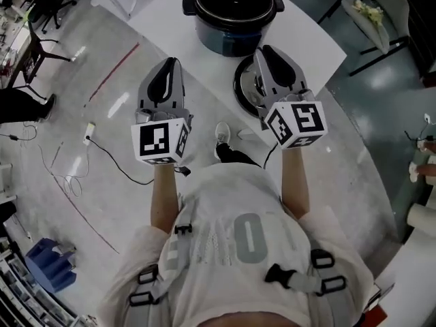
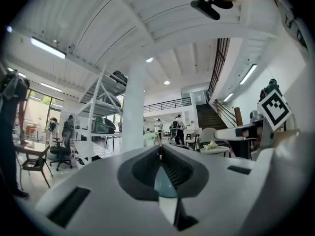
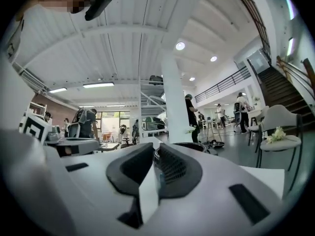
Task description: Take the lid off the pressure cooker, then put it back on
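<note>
In the head view the dark blue pressure cooker (image 1: 235,16) stands open on the white table (image 1: 310,36), with no lid on it. Its lid (image 1: 244,90) lies flat on the table just in front of it, partly hidden under my right gripper (image 1: 261,50). That gripper is held level above the lid, jaws together and empty. My left gripper (image 1: 170,63) hovers off the table's left edge over the floor, also shut on nothing. The left gripper view shows my left gripper (image 2: 160,149) pointing into the hall. In the right gripper view the cooker's dark rim (image 3: 193,145) shows just past my right gripper (image 3: 155,150).
A chair (image 1: 373,9) with flowers on it stands at the table's right. Cables (image 1: 102,152) run across the floor at the left, near a blue crate (image 1: 49,264). An office chair (image 1: 41,46) is at the far left. A pillar (image 2: 133,107) and people stand in the hall.
</note>
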Demonstrator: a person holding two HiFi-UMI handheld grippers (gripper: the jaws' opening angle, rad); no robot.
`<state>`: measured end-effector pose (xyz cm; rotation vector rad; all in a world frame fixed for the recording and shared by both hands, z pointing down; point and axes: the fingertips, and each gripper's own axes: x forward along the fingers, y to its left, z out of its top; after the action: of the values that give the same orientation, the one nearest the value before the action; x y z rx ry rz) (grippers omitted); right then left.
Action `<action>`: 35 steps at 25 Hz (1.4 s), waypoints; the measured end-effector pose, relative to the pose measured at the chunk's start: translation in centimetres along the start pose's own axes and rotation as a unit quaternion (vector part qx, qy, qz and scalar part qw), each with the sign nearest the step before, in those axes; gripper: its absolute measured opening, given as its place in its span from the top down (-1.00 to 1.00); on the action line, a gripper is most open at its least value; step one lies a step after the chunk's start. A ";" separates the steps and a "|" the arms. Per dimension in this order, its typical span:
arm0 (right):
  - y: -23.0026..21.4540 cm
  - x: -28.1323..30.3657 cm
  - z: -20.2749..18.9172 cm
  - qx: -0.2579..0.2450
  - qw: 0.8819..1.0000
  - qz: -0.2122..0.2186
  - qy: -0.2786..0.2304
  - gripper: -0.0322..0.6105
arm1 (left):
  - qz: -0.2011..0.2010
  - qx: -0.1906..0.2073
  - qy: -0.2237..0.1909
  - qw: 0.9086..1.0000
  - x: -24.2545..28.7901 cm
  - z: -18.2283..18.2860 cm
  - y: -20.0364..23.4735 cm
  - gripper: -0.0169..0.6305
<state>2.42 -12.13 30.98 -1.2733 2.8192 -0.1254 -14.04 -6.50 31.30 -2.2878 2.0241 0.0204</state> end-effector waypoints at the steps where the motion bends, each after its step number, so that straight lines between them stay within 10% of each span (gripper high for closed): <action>1: 0.6 -1.1 -0.2 0.004 1.000 -0.014 0.002 0.80 | 0.008 0.007 0.003 1.000 -1.7 0.0 -0.1 0.87; 26: 17.4 -12.0 -3.8 -0.032 0.996 0.053 0.068 0.87 | 0.060 -0.004 -0.001 0.998 -20.0 0.8 -0.7 0.89; 35: 11.2 -14.7 -1.6 -0.016 0.999 0.029 0.025 0.87 | 0.058 -0.026 -0.003 0.998 -17.6 1.0 -5.5 0.89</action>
<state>3.62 6.40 31.63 -1.2087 2.9079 -0.1125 -10.71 11.63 31.84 -2.1942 2.1759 0.0878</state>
